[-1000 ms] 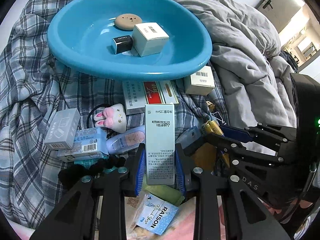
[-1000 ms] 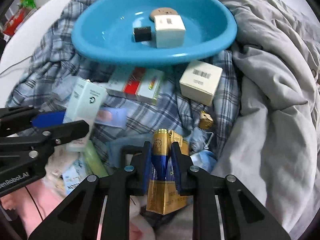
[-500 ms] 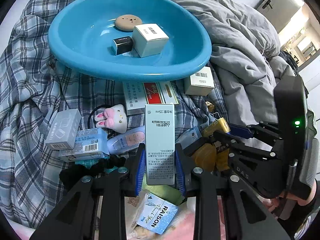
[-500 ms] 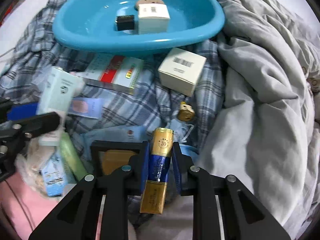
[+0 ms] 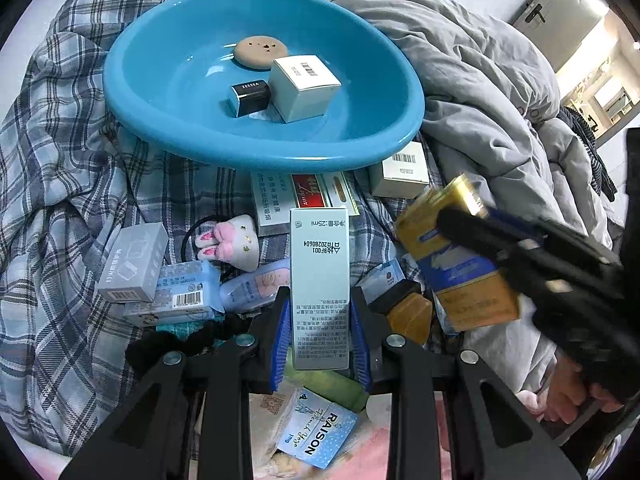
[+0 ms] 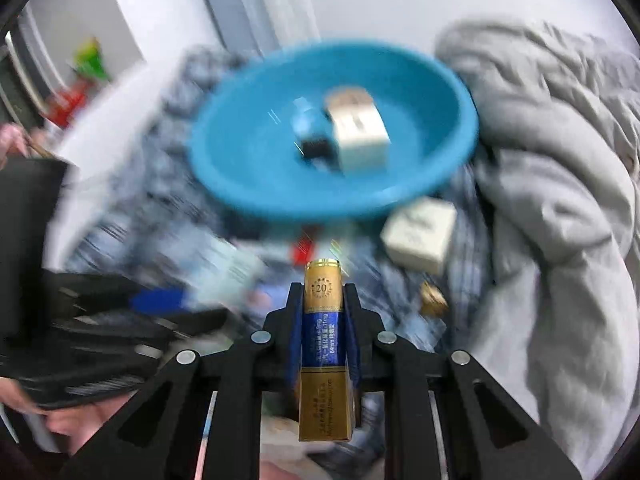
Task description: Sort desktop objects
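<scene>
My left gripper [image 5: 319,316] is shut on a tall pale green box [image 5: 319,280] and holds it upright over the clutter. My right gripper [image 6: 323,312] is shut on a gold and blue cigarette pack [image 6: 324,344], lifted clear of the bed; the pack also shows at the right of the left wrist view [image 5: 452,252]. A blue basin [image 5: 168,120] lies ahead on the plaid cloth, also seen blurred in the right wrist view [image 6: 256,184]. It holds a white box [image 5: 304,88], a small black box [image 5: 250,98] and a tan round disc [image 5: 260,52].
On the plaid cloth [image 5: 60,184] lie a white box [image 5: 400,170], a flat red and white pack [image 5: 304,196], a bunny toy [image 5: 230,240], a grey box [image 5: 134,262], blue packets [image 5: 180,300] and a RAISON sachet [image 5: 316,432]. A grey quilt [image 5: 500,100] is heaped at the right.
My right gripper has lifted the cigarette pack up off the clutter and swung toward the basin; its view is now motion-blurred. My left gripper has barely moved with the green box.
</scene>
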Demonstrator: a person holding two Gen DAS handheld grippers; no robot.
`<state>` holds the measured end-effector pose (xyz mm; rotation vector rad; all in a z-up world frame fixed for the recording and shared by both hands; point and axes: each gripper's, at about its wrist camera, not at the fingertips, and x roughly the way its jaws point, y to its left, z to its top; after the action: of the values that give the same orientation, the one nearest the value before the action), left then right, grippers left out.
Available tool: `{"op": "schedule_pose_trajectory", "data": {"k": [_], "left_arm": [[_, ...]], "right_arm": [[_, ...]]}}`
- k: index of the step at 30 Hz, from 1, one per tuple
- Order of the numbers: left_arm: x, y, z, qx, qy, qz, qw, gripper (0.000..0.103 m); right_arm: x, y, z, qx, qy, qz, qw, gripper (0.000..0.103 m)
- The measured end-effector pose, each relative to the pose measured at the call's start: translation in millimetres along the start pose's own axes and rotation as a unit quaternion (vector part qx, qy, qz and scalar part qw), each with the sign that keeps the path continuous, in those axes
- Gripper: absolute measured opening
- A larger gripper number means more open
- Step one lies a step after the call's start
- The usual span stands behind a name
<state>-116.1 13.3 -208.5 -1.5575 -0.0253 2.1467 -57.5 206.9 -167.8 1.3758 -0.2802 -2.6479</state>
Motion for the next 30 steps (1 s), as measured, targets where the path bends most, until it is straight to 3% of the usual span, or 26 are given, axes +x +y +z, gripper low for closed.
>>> {"op": "schedule_pose_trajectory", "data": {"k": [5,8,14,20,25,30], "left_arm": [[-3,1,1,-0.002,-0.004,0.002,1.0,0.03],[-2,2,1,-0.003,-0.002,0.005,1.0,0.03],[0,-3,0,0.005,0.0,0.003,1.0,0.03],[8,-7,-3,0.014,0.009,0.012,0.9998,0.029],[5,-4,-1,0.009,0.007,0.011,0.9999,0.029],[5,0,0,0.003,0.007,0.014,0.9999,0.029]], "right_arm": [[-10,15,11,0.021,-0.049,0.085,0.995,0.017],[-3,17,11,0.041,-0.033,0.116,0.992,0.017],[49,18,-4,0.032,0.072,0.018,0.997,0.017],[59,34,-4,0.0,0.096,-0.009,0.995,0.017],[66,36,-10,-0.038,0.105,-0.077,0.991,0.018],[64,19,-11,-0.013,0.112,-0.069,0.991,0.019]]}}
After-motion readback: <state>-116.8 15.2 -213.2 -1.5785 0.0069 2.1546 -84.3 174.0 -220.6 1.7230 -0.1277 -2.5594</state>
